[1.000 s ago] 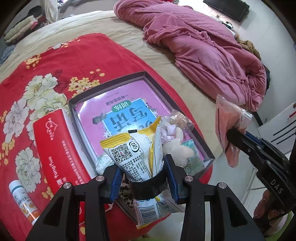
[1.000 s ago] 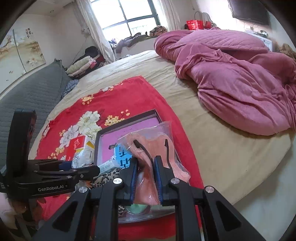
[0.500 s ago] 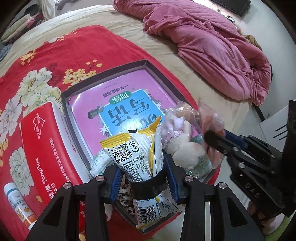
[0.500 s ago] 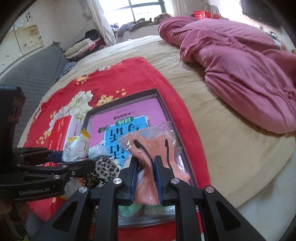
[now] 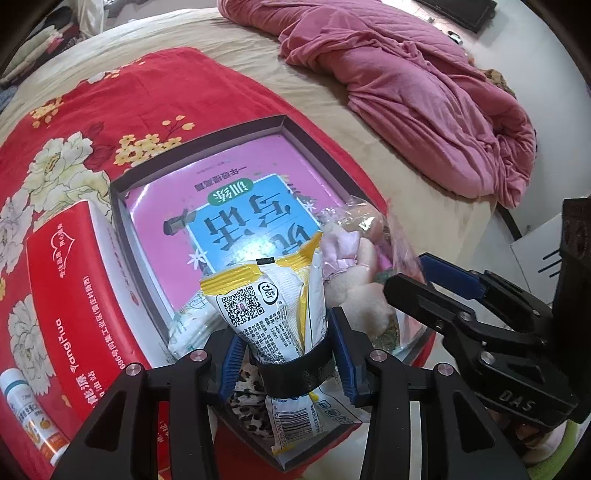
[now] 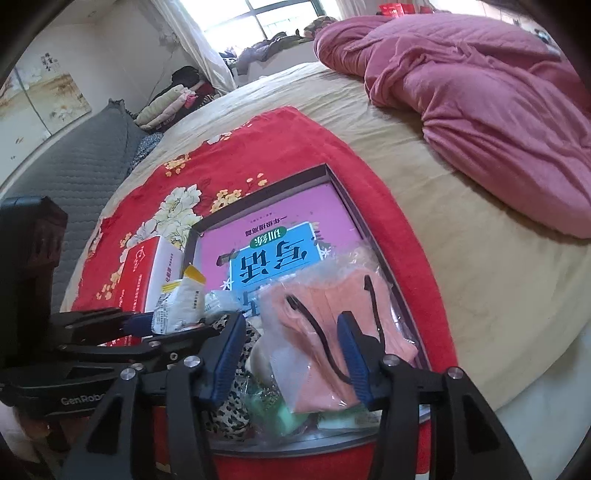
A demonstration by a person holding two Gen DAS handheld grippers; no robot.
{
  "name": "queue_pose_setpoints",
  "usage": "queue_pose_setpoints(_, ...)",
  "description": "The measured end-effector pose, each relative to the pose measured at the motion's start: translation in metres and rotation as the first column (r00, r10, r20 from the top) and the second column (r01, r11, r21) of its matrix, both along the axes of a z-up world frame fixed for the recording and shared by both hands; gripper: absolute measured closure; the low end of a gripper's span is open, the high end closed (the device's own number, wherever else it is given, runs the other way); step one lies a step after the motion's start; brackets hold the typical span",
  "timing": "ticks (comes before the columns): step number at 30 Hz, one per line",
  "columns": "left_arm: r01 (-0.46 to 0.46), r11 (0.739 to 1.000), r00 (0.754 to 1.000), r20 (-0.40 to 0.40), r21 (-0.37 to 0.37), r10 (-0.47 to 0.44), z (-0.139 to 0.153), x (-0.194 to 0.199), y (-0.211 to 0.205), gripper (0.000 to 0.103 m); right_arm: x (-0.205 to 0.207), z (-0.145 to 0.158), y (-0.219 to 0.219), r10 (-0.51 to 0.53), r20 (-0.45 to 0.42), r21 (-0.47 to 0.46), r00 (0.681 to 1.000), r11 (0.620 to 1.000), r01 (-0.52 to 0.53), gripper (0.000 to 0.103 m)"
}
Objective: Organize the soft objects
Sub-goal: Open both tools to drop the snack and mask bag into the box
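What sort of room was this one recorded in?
Almost certainly a bedroom: a wide bed with a rumpled pink quilt, a curtained window behind it, and folded clothes piled alongside.

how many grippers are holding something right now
1. The left gripper grips the snack packet; the right gripper has just opened its jaws, the mask bag loose between them.

Bed (image 6: 480,266) with tan sheet fills the frame. Crumpled pink quilt (image 6: 480,92) upper right. Red floral blanket (image 6: 258,147) spread centre-left, carrying dark shallow box (image 6: 258,199), red tissue box (image 5: 70,295) left of it, small white bottle (image 5: 26,417) lower left.
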State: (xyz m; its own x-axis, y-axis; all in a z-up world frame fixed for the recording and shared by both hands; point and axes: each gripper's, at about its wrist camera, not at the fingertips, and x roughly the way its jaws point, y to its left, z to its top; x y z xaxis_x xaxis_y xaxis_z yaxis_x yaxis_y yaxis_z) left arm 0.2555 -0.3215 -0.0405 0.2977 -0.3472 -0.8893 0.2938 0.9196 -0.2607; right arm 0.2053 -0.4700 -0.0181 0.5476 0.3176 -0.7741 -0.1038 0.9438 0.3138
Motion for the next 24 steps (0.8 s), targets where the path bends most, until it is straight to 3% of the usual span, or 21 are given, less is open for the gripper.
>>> queue_pose_setpoints(5, 0.006, 1.0, 1.0, 0.02, -0.023, -0.005, 0.007, 0.001, 0.001, 0.057, -0.01, 0.022, -0.004, -0.025, 0.051, 0.004, 0.998, 1.0, 0.024, 0.049)
queue_pose_setpoints(12, 0.017, 1.0, 0.999, 0.051, -0.024, -0.016, 0.021, -0.003, 0.002, 0.042, -0.022, 0.057, -0.011, -0.057, 0.108, 0.029, 0.992, 0.998, 0.054, 0.047)
queue_pose_setpoints(14, 0.02, 1.0, 0.997, 0.069, -0.02, -0.019, 0.028, -0.008, 0.004, 0.034, -0.027, 0.067, -0.01, -0.064, 0.125, 0.037, 0.99, 0.998, 0.059, 0.045)
queue_pose_setpoints(16, 0.025, 1.0, 0.995, 0.093, -0.017, -0.023, 0.038, -0.015, 0.008, 0.031, -0.032, 0.077, -0.007, -0.07, 0.141, 0.026, 0.988, 0.997, 0.067, 0.032)
queue_pose_setpoints(24, -0.014, 1.0, 0.983, 0.183, -0.011, 0.016, 0.079, -0.051, 0.041, 0.026, -0.065, 0.103, 0.012, -0.162, 0.155, 0.002, 0.974, 0.987, 0.164, 0.026)
